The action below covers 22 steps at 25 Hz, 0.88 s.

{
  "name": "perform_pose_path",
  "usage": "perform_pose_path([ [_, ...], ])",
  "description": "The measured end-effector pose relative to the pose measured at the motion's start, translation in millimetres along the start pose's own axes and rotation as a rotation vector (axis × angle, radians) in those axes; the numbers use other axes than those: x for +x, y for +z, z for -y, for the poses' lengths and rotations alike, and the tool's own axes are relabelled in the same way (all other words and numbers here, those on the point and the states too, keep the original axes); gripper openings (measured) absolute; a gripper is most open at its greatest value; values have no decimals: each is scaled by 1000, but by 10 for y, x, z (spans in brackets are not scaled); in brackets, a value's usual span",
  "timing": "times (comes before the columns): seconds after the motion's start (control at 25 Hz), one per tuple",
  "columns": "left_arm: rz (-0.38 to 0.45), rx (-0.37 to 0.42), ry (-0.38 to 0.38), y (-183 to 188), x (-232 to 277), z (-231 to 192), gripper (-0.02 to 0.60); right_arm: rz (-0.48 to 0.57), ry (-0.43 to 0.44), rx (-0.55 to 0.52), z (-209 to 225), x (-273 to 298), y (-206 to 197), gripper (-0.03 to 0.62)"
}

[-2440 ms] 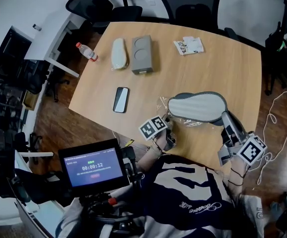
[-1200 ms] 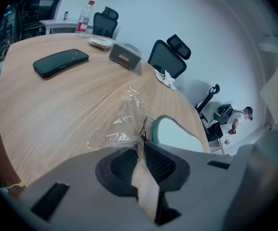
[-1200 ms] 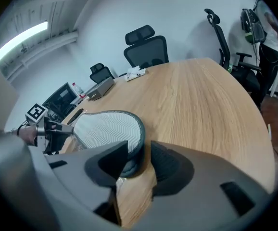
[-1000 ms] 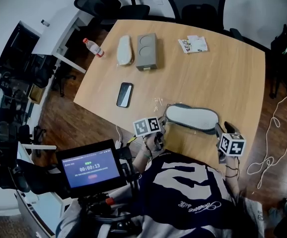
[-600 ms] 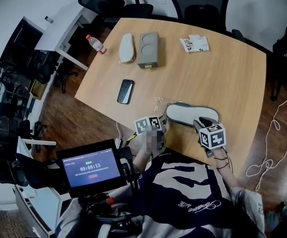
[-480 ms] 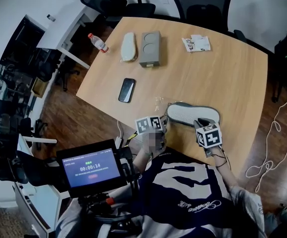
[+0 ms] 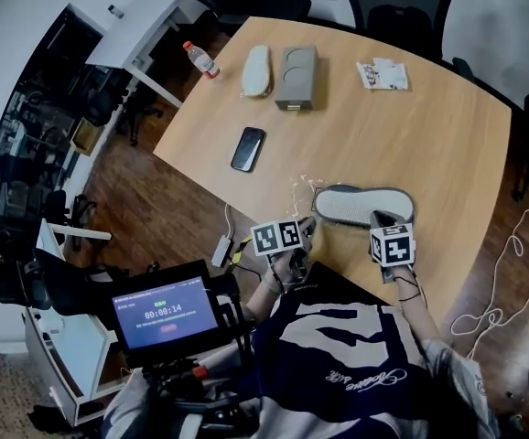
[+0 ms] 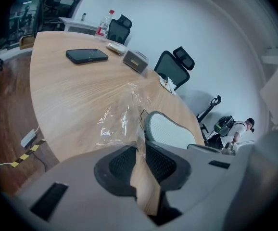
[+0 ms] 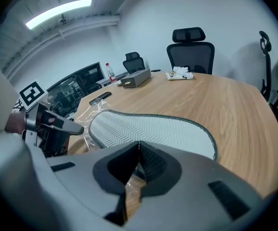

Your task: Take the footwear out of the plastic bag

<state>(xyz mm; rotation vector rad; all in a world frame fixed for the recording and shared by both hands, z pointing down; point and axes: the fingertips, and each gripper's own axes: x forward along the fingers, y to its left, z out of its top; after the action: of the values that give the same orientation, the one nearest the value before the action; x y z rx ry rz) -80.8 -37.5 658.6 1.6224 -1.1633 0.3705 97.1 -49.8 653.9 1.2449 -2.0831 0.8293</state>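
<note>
- My right gripper [image 9: 139, 146], spread wide a second ago beyond the slipper's [image 7: 365, 204] right end, has now clamped fully closed at its near edge. I cannot tell whether it has film or sole rim.
- My left gripper [image 8: 140, 150], narrow on plastic bag [image 8: 117, 121] film at the slipper's left end, is easing open.
- Judgement: the slipper lies sole-up between both grippers, left end bagged. Extraction is pending.

The right gripper [image 7: 381, 223] hides the five-o'clock edge of the slipper [image 7: 356, 203]; print on the twelve-o'clock packet [image 7: 383, 73] is unreadable.
</note>
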Motion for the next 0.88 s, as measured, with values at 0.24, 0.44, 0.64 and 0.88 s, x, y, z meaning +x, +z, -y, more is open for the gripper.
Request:
perform_pose_path([
  [0.24, -21, -46, -35, -267, -172, -82, 72, 13, -16, 12, -5, 19, 26, 0],
  [0.44, -50, -17, -16, -480, -441, -289, 72, 17, -54, 30, -5, 18, 7, 1],
  [0.64, -38, -2, -56, -485, -546, -453, 72, 55, -68, 99, -42, -7, 23, 20],
  [0.88, -66, 213, -175, -289, -621, -163, 72, 133, -96, 206, -401, -258, 33, 55],
])
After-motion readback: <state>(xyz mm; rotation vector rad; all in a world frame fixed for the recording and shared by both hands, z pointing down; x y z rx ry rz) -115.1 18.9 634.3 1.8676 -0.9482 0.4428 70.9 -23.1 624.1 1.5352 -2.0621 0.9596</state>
